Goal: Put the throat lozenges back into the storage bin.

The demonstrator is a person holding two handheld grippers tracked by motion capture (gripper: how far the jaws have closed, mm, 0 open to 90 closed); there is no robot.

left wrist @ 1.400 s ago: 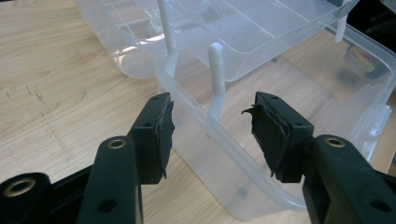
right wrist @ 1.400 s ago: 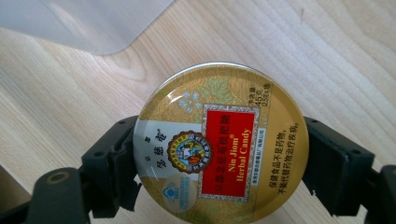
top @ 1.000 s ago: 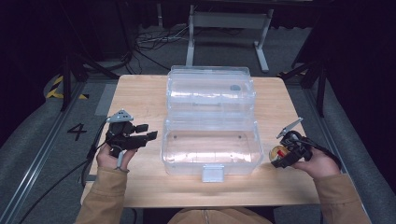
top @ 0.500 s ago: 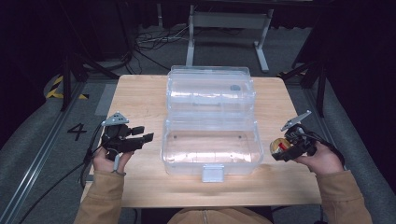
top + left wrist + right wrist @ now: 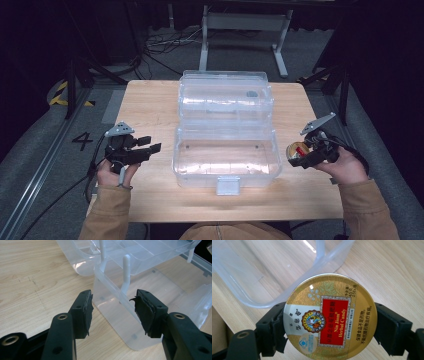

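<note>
I have my right gripper (image 5: 329, 322) clamped across a round candy tin (image 5: 329, 316), one black jaw on each side of its rim, lid face toward the camera. The tin hangs above the bare wooden table (image 5: 150, 105), just outside the right end wall of the clear plastic box (image 5: 226, 157), whose curved corner sits just beyond my fingertips in the right gripper view. My left gripper (image 5: 113, 311) is empty, jaws spread apart, pointing at the box's left end wall, which lies just past the pads (image 5: 88, 307) and a little toward the right one.

My worry is the grip itself. The tin is smooth printed metal with a rounded edge, and the pads touch it only at two points on the rim, so I judge it could pivot or squirt out if I tilt the wrist or bump the box lip on the way over. The left pads look torn and ragged; I'd expect them to catch poorly on slick plastic if I need to steady the box.

The box is thin, translucent and glossy, with rounded corners, a latch tab (image 5: 227, 186) at the front and its lid (image 5: 226, 95) laid open behind. It looks light, so a knock from the tin may shove it across the table.
</note>
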